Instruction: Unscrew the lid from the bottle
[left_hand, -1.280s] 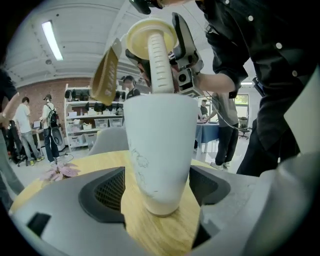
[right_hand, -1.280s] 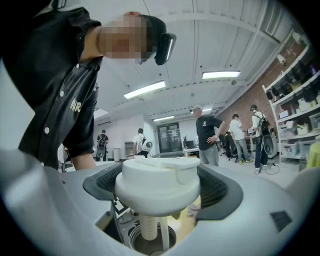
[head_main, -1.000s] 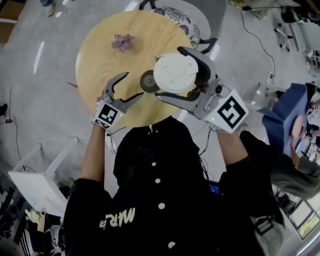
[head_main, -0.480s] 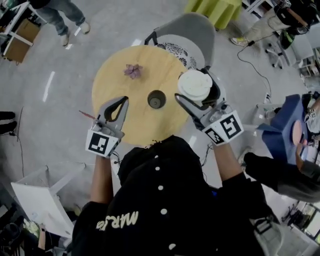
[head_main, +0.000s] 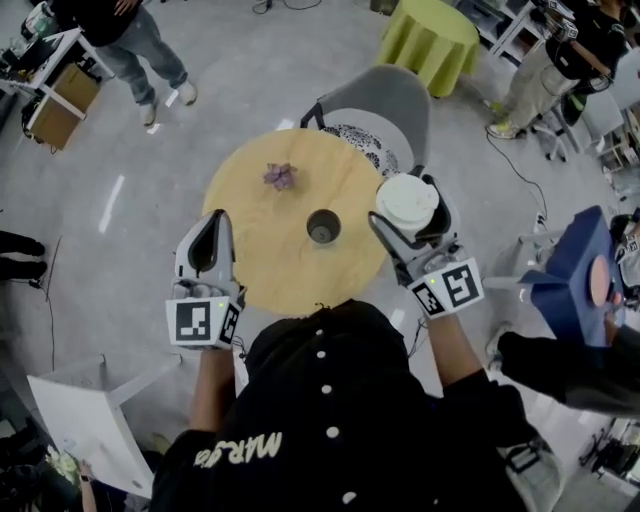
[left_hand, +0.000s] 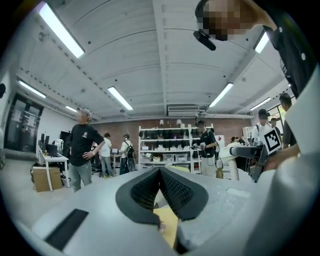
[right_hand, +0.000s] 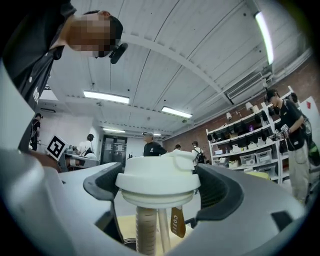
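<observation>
A round wooden table (head_main: 290, 270) stands on the grey floor of a busy workshop. Nearest the person, the left gripper (head_main: 217, 220) hangs by the table's left edge with its jaws pressed together on nothing, while the right gripper (head_main: 412, 207) clamps the white lid (head_main: 405, 198), its straw (right_hand: 142, 225) dangling, over the right edge. Farther in, the open bottle (head_main: 323, 226) stands upright mid-table, apart from the lid, with a purple flower (head_main: 280, 176) and then a grey chair (head_main: 385, 100) beyond it.

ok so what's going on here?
A person with a gripper in each hand is opening a bottle. The right gripper grips the white lid, lifted clear of the bottle near the table edge. The open bottle stands on the round table. The left gripper is shut and empty, off to the table's left.
</observation>
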